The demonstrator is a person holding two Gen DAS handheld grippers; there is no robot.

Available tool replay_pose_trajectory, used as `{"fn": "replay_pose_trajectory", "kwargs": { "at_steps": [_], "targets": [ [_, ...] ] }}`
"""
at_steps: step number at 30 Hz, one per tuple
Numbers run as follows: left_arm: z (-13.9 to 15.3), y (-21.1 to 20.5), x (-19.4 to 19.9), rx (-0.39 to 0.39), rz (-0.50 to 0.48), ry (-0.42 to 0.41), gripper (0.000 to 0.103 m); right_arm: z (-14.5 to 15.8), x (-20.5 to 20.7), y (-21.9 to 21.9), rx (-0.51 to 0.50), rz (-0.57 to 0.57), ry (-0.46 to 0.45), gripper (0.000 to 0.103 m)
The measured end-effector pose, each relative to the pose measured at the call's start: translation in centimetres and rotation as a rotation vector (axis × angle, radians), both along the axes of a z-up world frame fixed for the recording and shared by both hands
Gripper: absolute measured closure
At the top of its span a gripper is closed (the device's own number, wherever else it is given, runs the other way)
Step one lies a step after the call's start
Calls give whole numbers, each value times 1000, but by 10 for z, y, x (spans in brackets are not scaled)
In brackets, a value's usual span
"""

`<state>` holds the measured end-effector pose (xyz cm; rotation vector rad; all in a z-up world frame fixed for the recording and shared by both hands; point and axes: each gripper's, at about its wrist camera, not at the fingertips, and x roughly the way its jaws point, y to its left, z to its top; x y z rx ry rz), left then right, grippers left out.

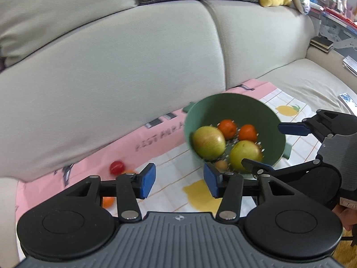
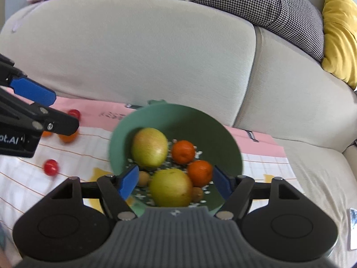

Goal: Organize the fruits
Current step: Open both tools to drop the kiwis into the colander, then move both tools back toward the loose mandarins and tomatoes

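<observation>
A green colander bowl (image 2: 200, 120) stands on the cloth and looks blurred. In it lie two yellow-green apples (image 2: 149, 147), two oranges (image 2: 183, 151) and small brown fruits (image 2: 142, 178). My right gripper (image 2: 176, 183) hangs open just above the bowl's near rim, with its pads clear of the fruit. To the left of the bowl (image 1: 223, 99), my left gripper (image 1: 179, 179) is open over the bare cloth with nothing between its pads. The right gripper (image 1: 274, 147) shows at the bowl's right side. Red tomatoes (image 2: 50, 167) and small oranges (image 2: 67, 136) lie loose on the cloth at the left.
A pink-edged checked cloth (image 1: 174, 165) with lemon prints covers the sofa seat. The beige sofa back (image 1: 133, 67) rises close behind it. A houndstooth cushion (image 2: 267, 4) and a yellow cushion (image 2: 339, 26) sit at the back right. A small flat device (image 2: 353, 230) lies on the seat at the right.
</observation>
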<state>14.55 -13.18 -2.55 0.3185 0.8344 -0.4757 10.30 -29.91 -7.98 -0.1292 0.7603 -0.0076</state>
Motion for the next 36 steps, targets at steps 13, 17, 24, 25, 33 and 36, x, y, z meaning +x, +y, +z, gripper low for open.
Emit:
{"fn": "replay_pose_trajectory", "kwargs": {
  "at_steps": [13, 17, 24, 25, 33, 36],
  "targets": [
    [7, 70, -22, -23, 135, -38, 41, 2, -19, 52, 100, 65, 17, 27],
    [2, 93, -24, -24, 179, -36, 41, 0, -19, 70, 104, 95, 32, 27],
    [-7, 127, -22, -114, 247, -15, 41, -8, -14, 98, 105, 148, 73, 27],
    [-8, 129, -21, -123, 252, -15, 41, -10, -12, 102, 103, 156, 79, 27],
    [-24, 134, -11, -132, 270, 9, 41, -22, -2, 121, 109, 193, 98, 27],
    [-32, 136, -6, -141, 273, 27, 41, -28, 4, 126, 111, 204, 101, 28]
  ]
}}
